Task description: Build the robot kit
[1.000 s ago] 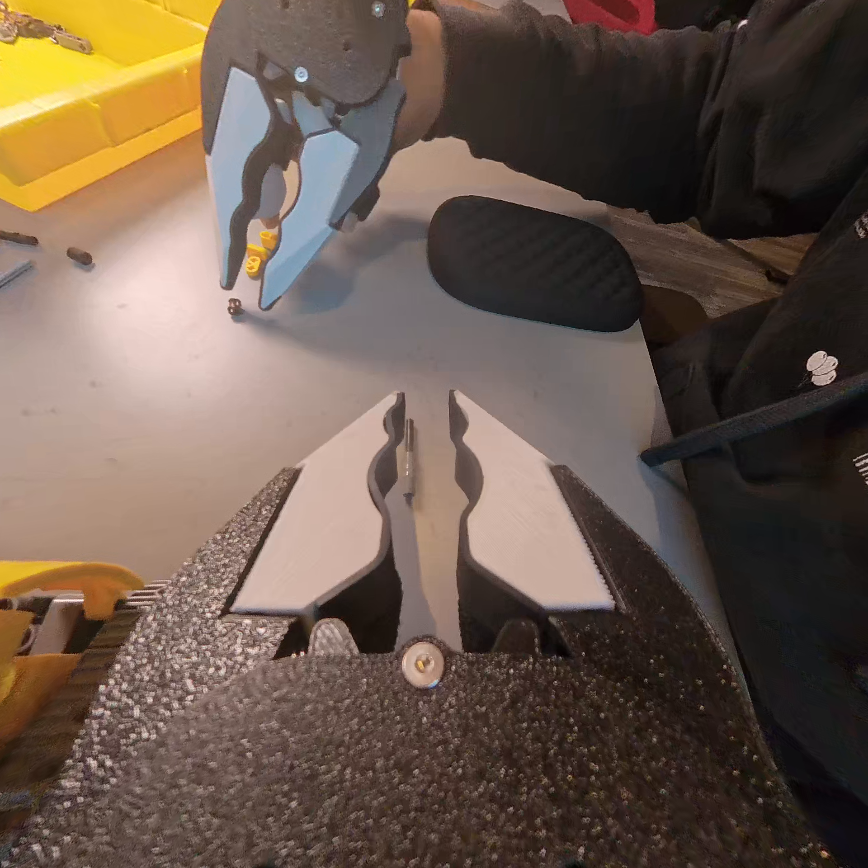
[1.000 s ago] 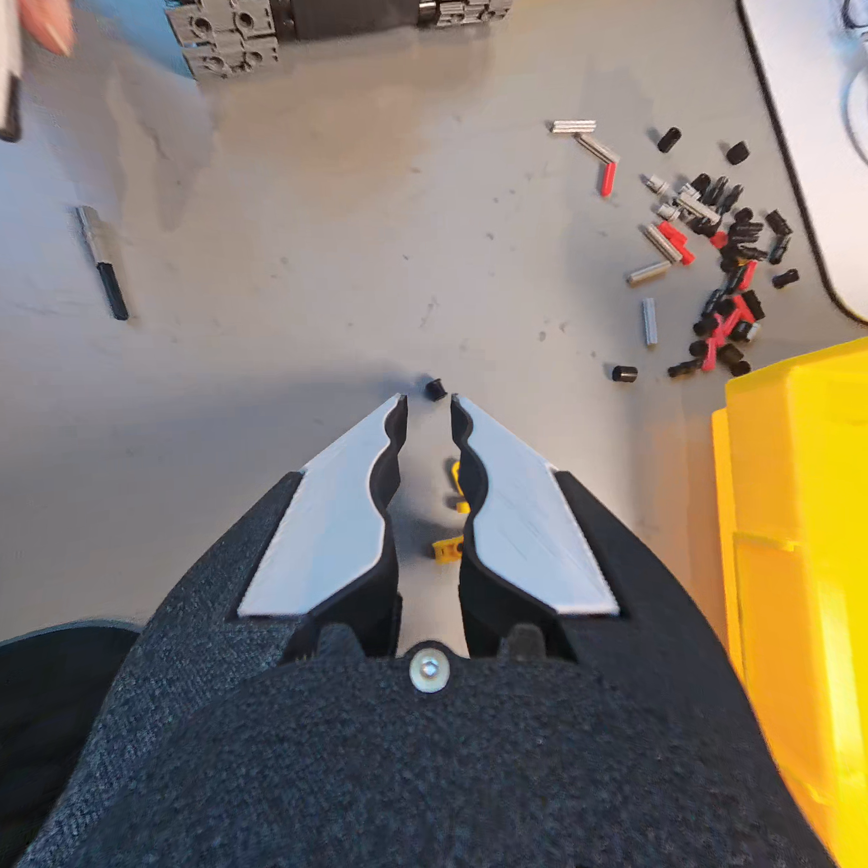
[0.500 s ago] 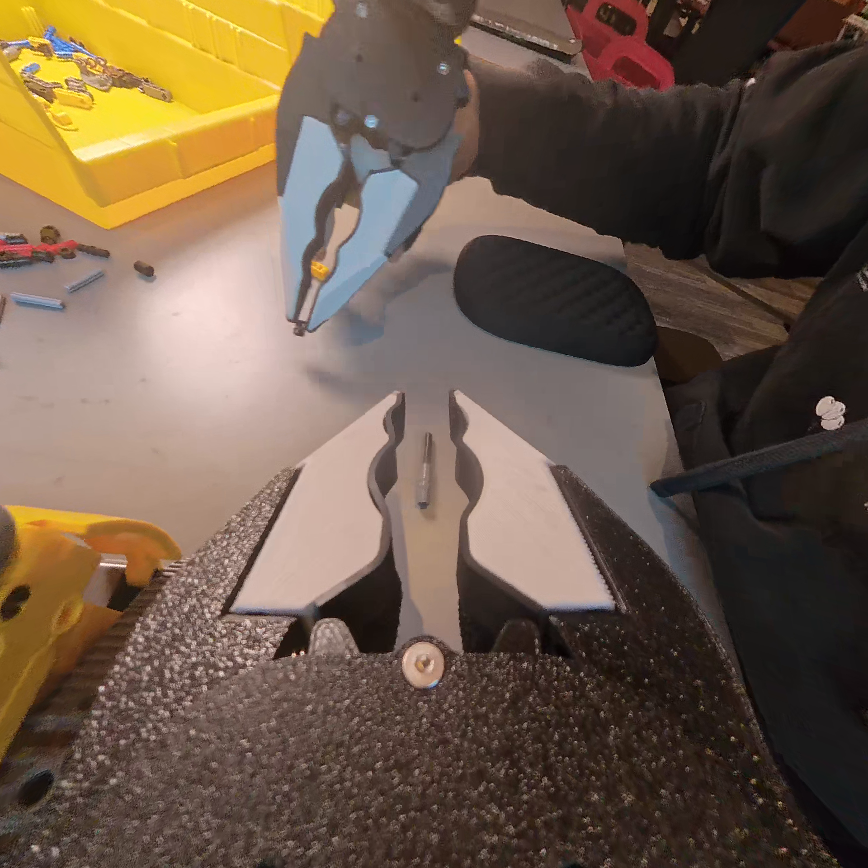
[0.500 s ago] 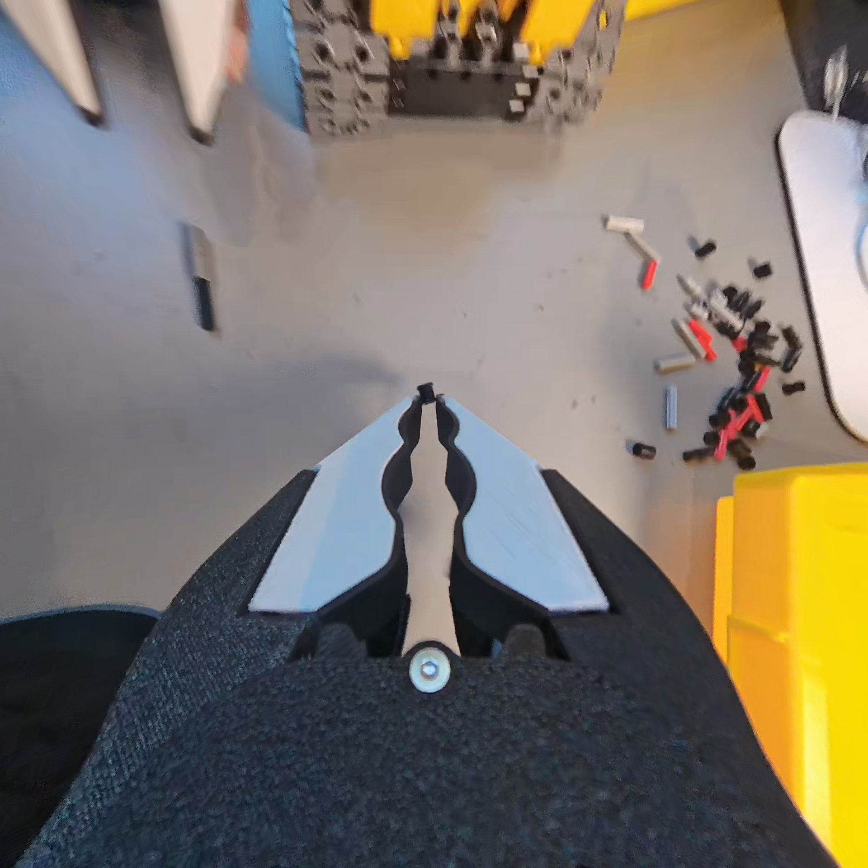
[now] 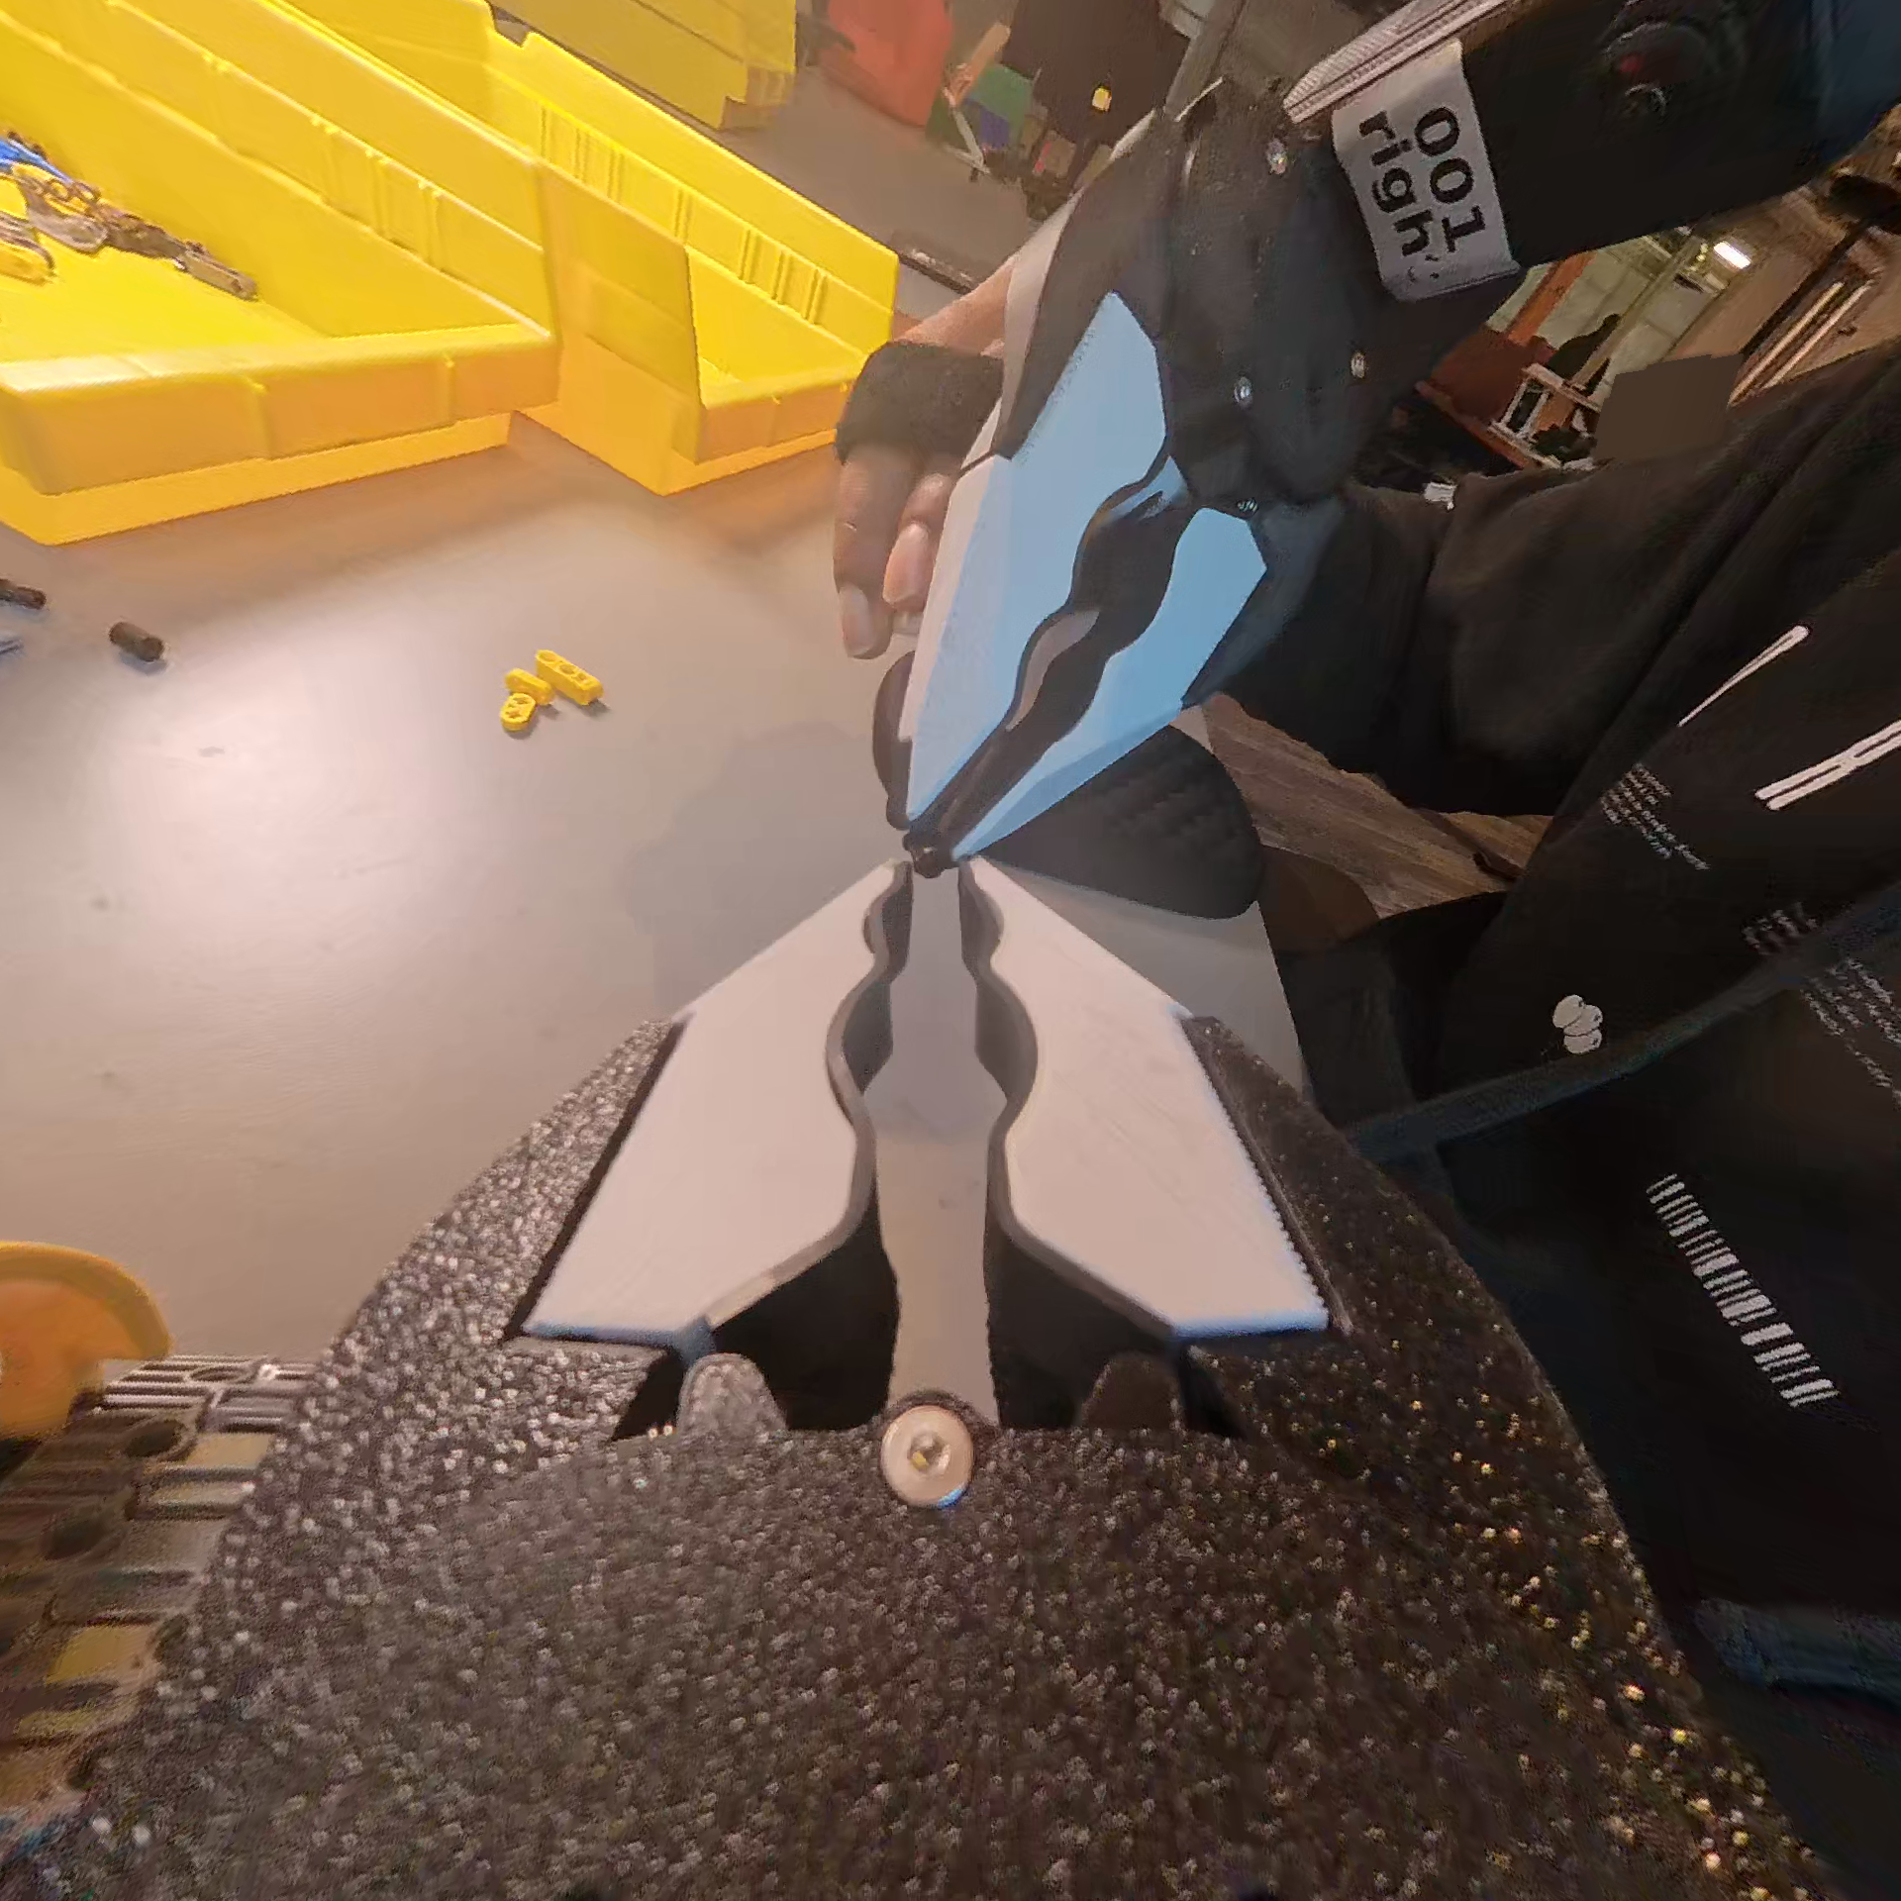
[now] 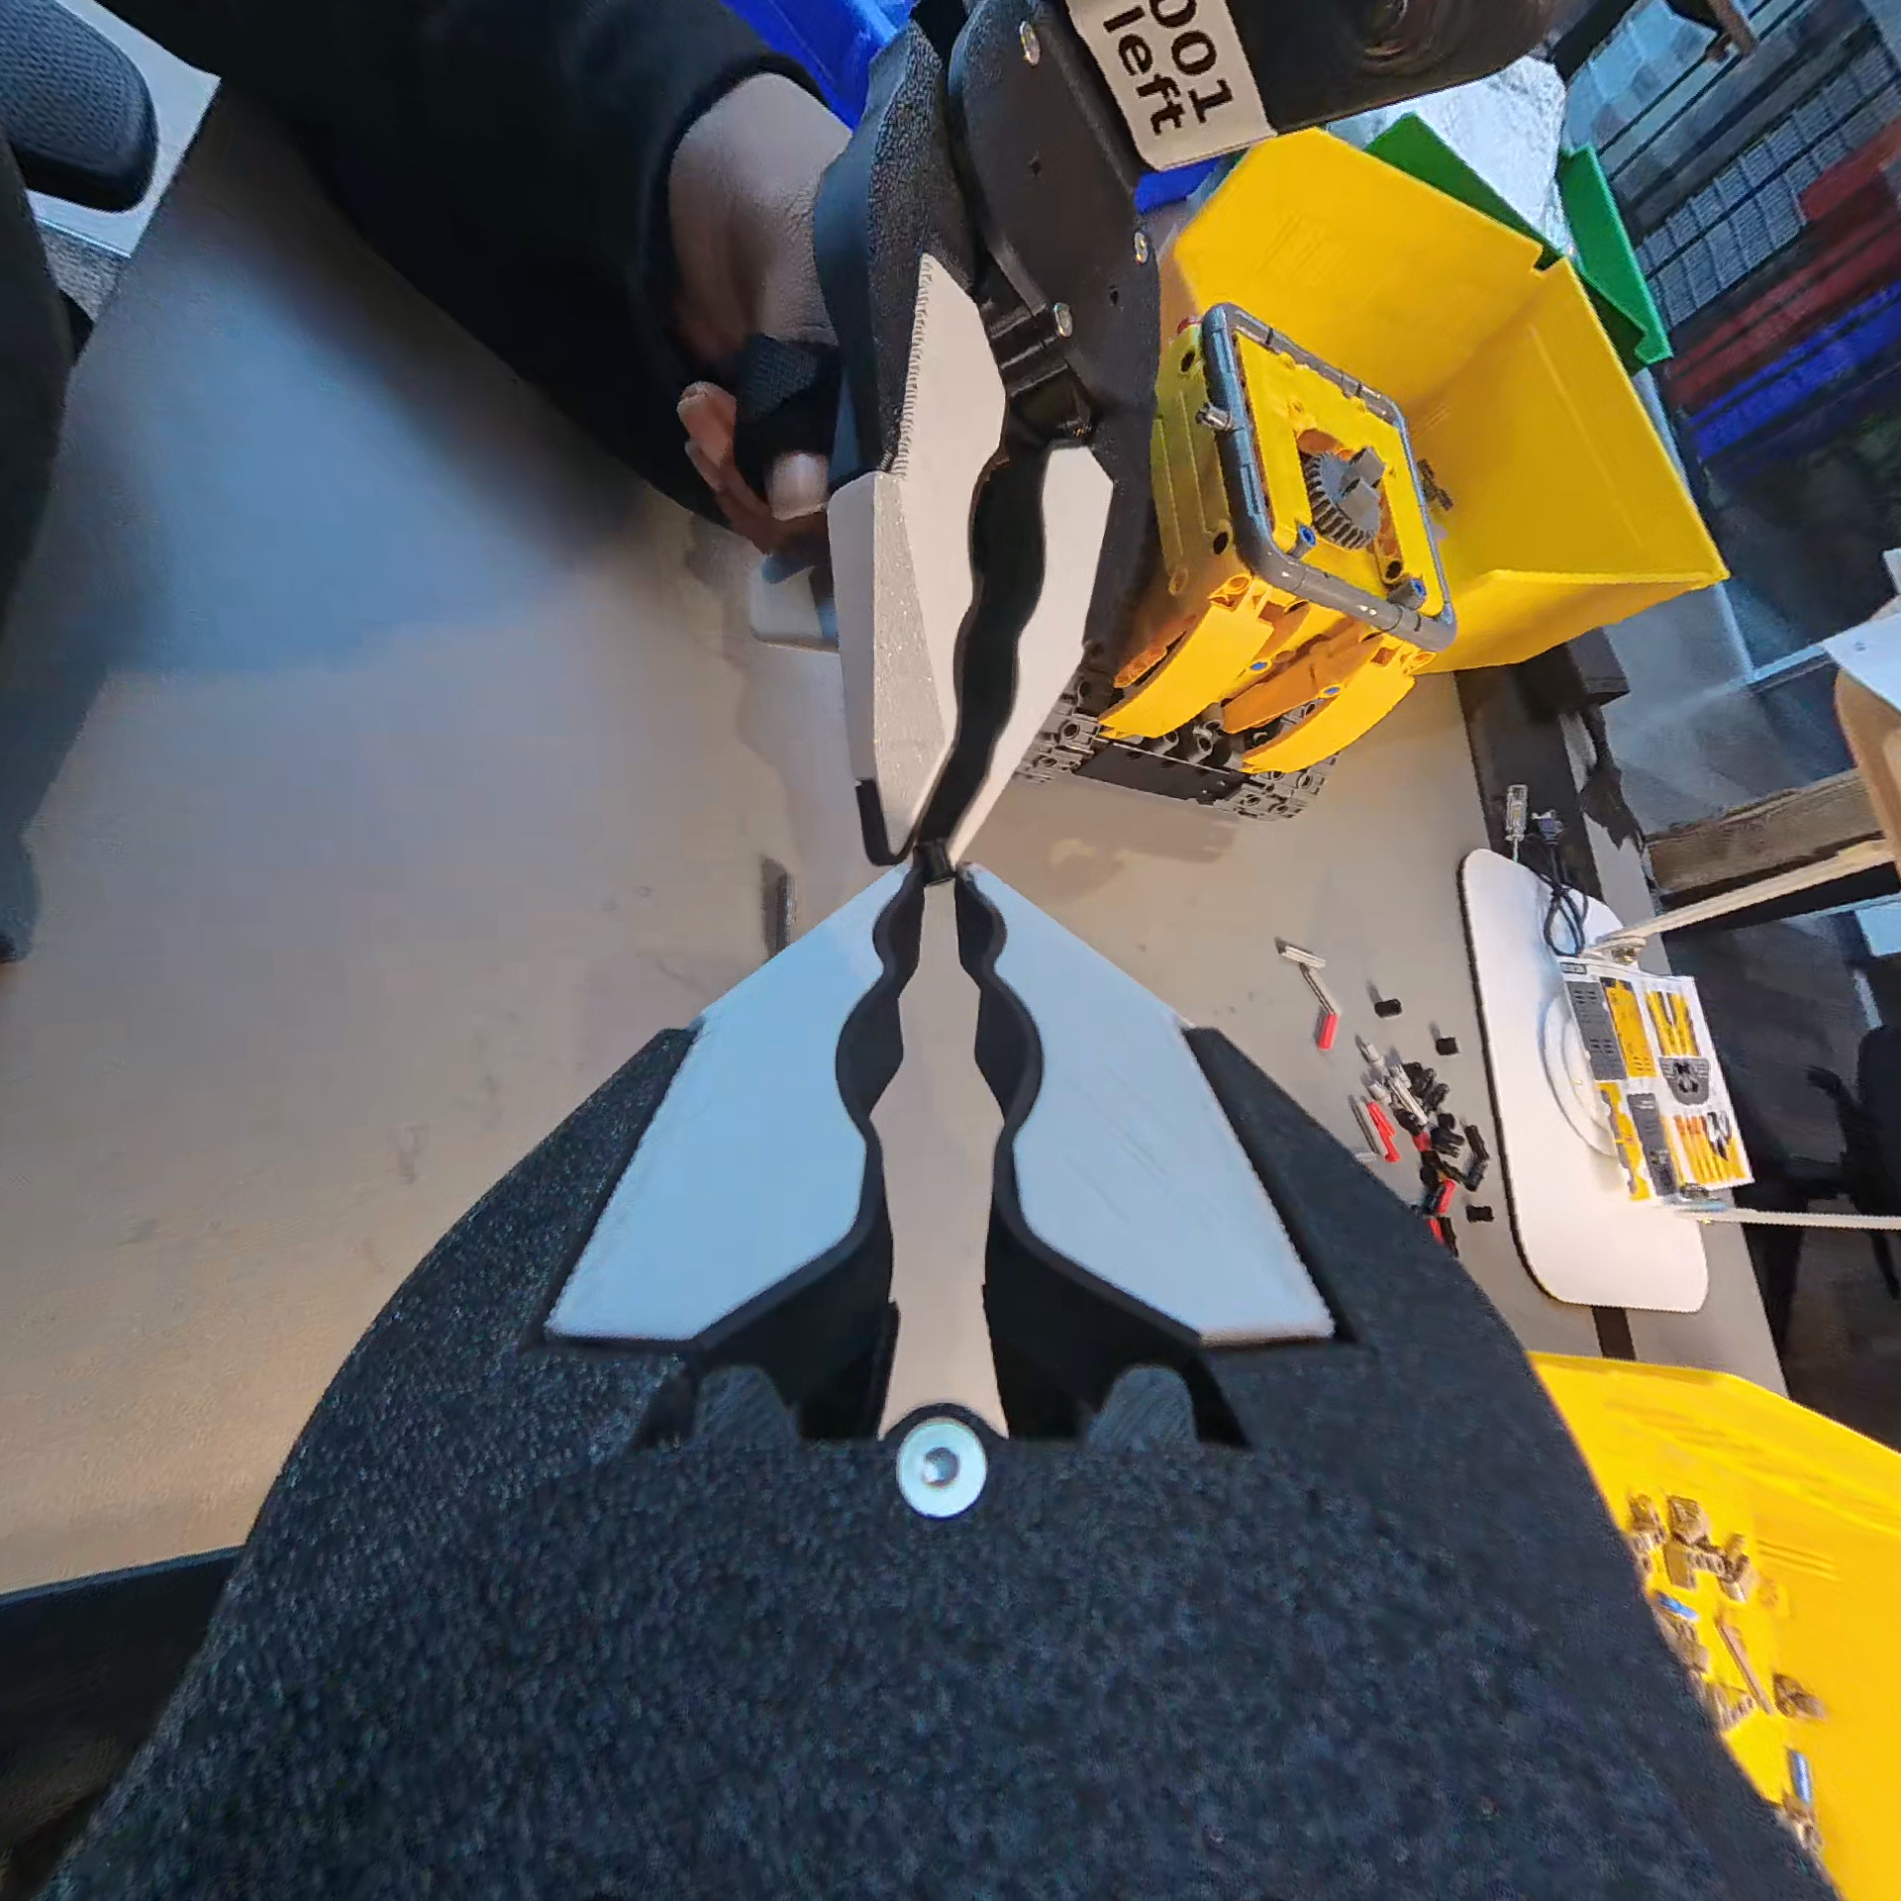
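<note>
- Since half a second ago both grippers have risen off the table (image 5: 309, 926) and met tip to tip. The rod that lay between the left fingers is gone from that view.
- Left wrist view: the left gripper (image 5: 932, 874) has narrowed to a thin slit at its tips. I cannot tell whether it pinches anything.
- The right gripper (image 5: 931, 849) slants down from the upper right, its tips closed on a small black pin (image 5: 929, 860) that sits right at the left tips.
- A black armrest (image 5: 1152, 833) at the table's near edge lies just behind the meeting point, with a dark sleeve crowding the right side.
- Bare table opens to the left. Two yellow pieces (image 5: 553, 687) lie well apart from the grippers, and the yellow bins (image 5: 309, 350) line the far edge.
- Right wrist view: the right gripper (image 6: 934, 876) clamps the pin (image 6: 936, 860) at its very tips. The left gripper (image 6: 921, 838) points down onto it from above, tips drawn close.
- The rod (image 6: 777, 910) lies on the table just left of the tips.
- A yellow model (image 6: 1286, 576) stands close behind the left gripper, with loose pins (image 6: 1425, 1121) and a white pad (image 6: 1522, 1080) to the right. A bin (image 6: 1749, 1543) hems the lower right corner.
- The left half of the table is open.
</note>
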The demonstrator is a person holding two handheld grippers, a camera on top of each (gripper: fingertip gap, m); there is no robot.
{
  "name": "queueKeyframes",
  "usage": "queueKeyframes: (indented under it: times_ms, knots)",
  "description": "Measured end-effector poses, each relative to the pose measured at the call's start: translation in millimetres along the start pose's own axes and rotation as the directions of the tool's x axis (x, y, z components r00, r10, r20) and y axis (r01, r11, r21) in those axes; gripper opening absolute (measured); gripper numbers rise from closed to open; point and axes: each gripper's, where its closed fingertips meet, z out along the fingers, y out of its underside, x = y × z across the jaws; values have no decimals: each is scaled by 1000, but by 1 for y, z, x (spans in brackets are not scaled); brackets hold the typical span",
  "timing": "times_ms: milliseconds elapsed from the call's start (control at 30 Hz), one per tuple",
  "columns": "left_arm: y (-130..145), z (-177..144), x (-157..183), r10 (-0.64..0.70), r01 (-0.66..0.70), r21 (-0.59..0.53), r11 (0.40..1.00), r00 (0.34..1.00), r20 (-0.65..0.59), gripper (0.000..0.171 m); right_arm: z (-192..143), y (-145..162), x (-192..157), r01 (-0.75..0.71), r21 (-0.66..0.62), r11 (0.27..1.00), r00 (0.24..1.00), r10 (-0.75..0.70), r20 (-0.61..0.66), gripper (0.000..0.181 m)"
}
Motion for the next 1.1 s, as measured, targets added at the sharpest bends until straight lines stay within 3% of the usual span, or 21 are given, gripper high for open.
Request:
queueKeyframes:
  times_ms: [267, 667, 867, 1100]
  knots:
    - [-5, -5, 21, -79, 87, 41, 995, 982, -174, 5, -10, -16, -8, 40, 74, 996, 999, -40, -2, 6]
    - [-10, -8, 27, -132, 153, 65, 986, 958, -253, 6, -13, -24, -10, 81, 83, 993, 997, -80, -25, 6]
    - [-28, -28, 68, -49, 146, 157, 977, 866, -498, 5, -31, -66, -22, 16, 317, 948, 999, -32, 44, 12]
    - [-29, -38, 89, 0, 135, 175, 975, 792, -611, 5, -34, -87, -32, 46, 367, 929, 994, -80, 80, 8]
